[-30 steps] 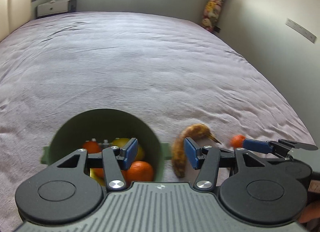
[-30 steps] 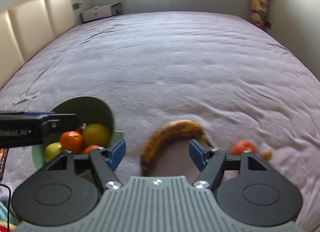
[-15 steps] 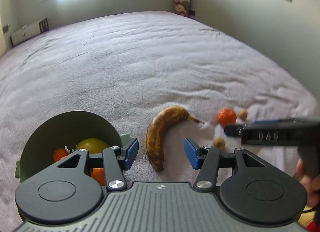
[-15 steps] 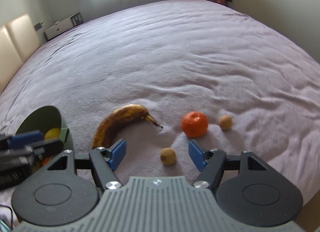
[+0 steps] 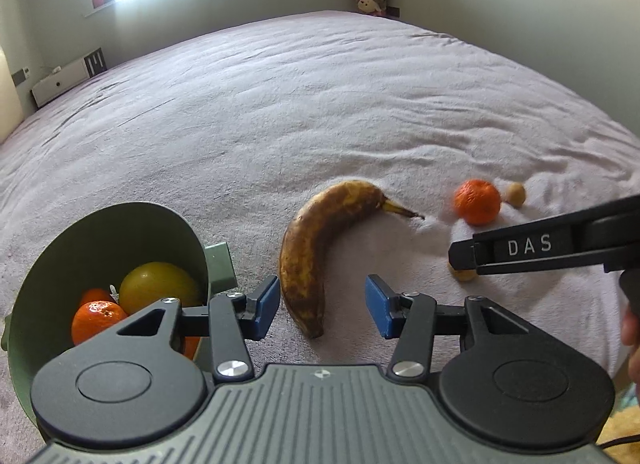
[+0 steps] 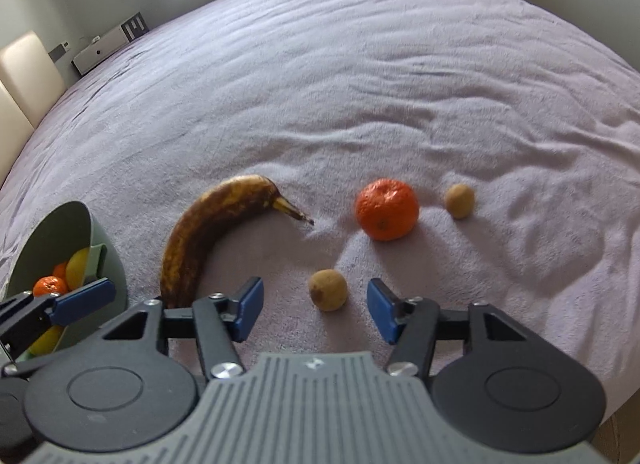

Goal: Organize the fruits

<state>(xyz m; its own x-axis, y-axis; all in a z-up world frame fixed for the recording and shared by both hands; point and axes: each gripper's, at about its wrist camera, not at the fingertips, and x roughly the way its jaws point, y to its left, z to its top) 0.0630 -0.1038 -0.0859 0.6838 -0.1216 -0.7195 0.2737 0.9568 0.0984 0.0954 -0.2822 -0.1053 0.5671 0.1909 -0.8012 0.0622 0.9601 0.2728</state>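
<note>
A brown-spotted banana (image 5: 320,248) lies on the mauve bed cover, and its near end sits between the pads of my left gripper (image 5: 322,310). Those jaws are closing and I see no pad pressing on it. Left of it stands a green bowl (image 5: 108,232) with oranges and a yellow fruit inside. My right gripper (image 6: 316,312) is closing around a small brown fruit (image 6: 328,290), with a gap on each side. A tangerine (image 6: 387,208) and a second small brown fruit (image 6: 460,199) lie farther off. One finger (image 5: 520,248) of the right gripper half hides the near brown fruit in the left wrist view.
The bed's right edge (image 5: 616,167) drops off close to the loose fruit, with a wall behind. A white low cabinet (image 5: 68,79) and a padded headboard (image 6: 28,75) stand at the far left. A hand (image 5: 632,328) shows at the right margin.
Both grippers have sunk toward the bed and rolled. The left now straddles the banana's near end, the right straddles the near brown fruit. Both pairs of jaws stand narrower.
</note>
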